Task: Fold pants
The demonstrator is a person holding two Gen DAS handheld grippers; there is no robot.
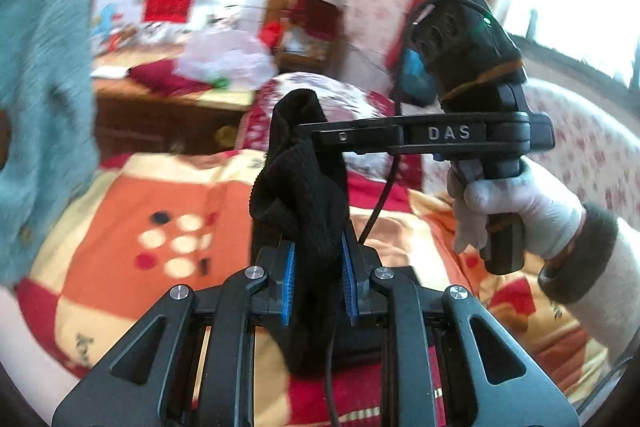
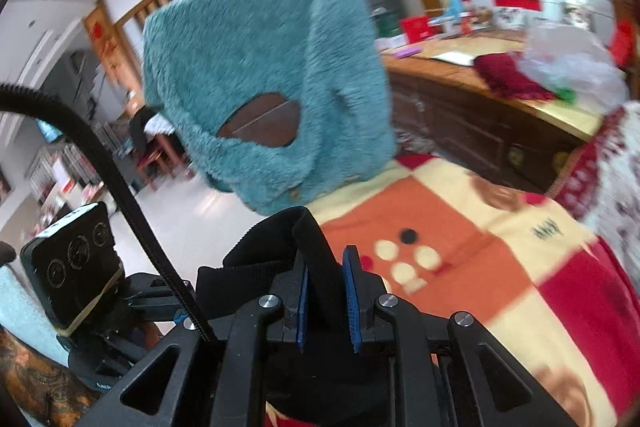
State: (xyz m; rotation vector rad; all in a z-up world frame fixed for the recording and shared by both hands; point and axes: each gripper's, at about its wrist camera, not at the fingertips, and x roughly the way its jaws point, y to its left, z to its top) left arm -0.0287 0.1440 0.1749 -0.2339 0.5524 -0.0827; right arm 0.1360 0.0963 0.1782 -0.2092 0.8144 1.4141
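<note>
The black ribbed pants (image 1: 304, 195) hang bunched between my two grippers, lifted above the bed. My left gripper (image 1: 319, 259) is shut on a thick fold of the pants between its blue pads. My right gripper (image 2: 326, 291) is shut on the black waistband (image 2: 316, 259) of the pants. In the left wrist view the right gripper (image 1: 298, 129) reaches in from the right, held by a white-gloved hand (image 1: 516, 211), its tip in the top of the fabric. The rest of the pants drops out of sight below both grippers.
An orange, cream and red blanket (image 1: 160, 211) covers the bed below. A teal fluffy garment (image 2: 260, 67) hangs close on the left. A wooden cabinet (image 2: 480, 123) with red cloth and a plastic bag stands behind. The left gripper's body (image 2: 76, 271) sits at lower left.
</note>
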